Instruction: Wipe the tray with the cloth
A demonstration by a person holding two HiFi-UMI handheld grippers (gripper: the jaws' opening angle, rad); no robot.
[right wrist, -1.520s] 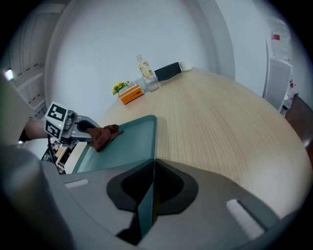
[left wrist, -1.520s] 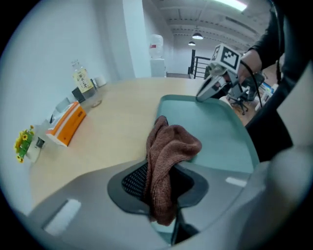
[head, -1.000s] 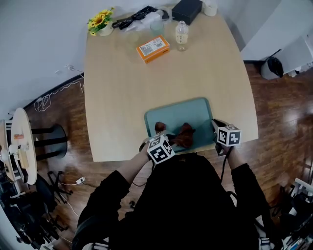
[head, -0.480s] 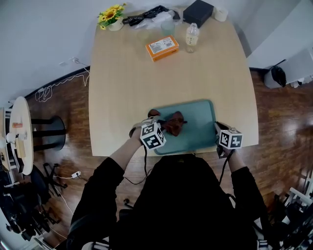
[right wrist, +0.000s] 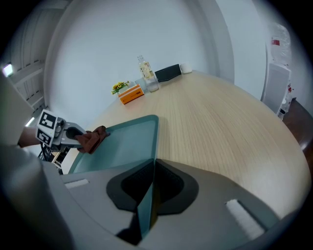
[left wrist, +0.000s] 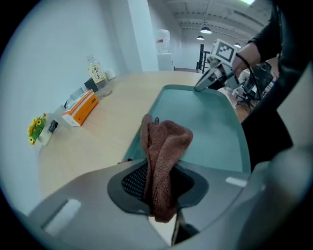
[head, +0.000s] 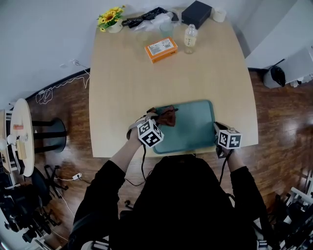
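Note:
A teal tray (head: pixel 193 128) lies at the table's near edge. A brown cloth (head: pixel 167 117) rests on the tray's far left corner, and my left gripper (head: pixel 157 117) is shut on it. In the left gripper view the cloth (left wrist: pixel 164 146) hangs bunched between the jaws of my left gripper (left wrist: pixel 157 197), above the tray (left wrist: pixel 210 122). My right gripper (head: pixel 216 129) is shut on the tray's right rim. In the right gripper view the tray's edge (right wrist: pixel 146 205) runs between the jaws of that gripper (right wrist: pixel 150 193), with the cloth (right wrist: pixel 95 138) at the far end.
At the table's far end are an orange box (head: pixel 160 49), a small bottle (head: pixel 190 38), yellow flowers (head: pixel 111 17), a black box (head: pixel 197 11) and black cables (head: pixel 146 16). A round side table (head: pixel 19 141) stands on the wooden floor at the left.
My left gripper has dragged the cloth from the tray's middle to its far left corner. The right gripper has kept its hold on the right rim.

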